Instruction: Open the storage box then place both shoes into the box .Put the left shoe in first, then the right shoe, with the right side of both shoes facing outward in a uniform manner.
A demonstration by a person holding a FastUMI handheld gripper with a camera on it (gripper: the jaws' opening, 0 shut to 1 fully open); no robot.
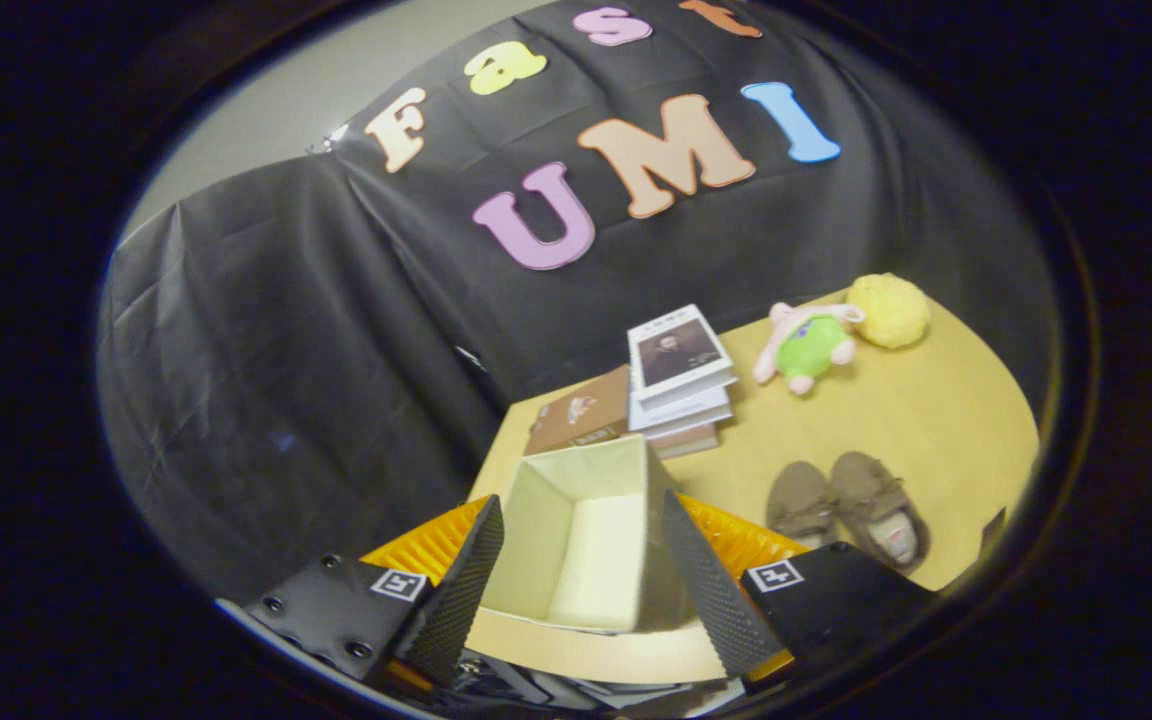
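Observation:
A cream storage box [576, 540] stands open on the wooden table [936, 420], its inside bare. A pale flap [586, 650] of the box lies toward me, low between my fingers. My gripper [581, 505] is open wide, and the box shows in the gap between the left finger [461, 580] and the right finger [711, 580]. I cannot tell whether either finger touches the box walls. Two brown-grey shoes sit side by side on the table to the right of the box, one [801, 500] nearer the box and the other [881, 510] beyond my right finger.
A stack of books [681, 375] and a brown book [581, 415] lie just beyond the box. Farther back on the table rest a green and pink plush toy [806, 345] and a yellow fluffy ball [888, 310]. Black cloth walls off the back and left.

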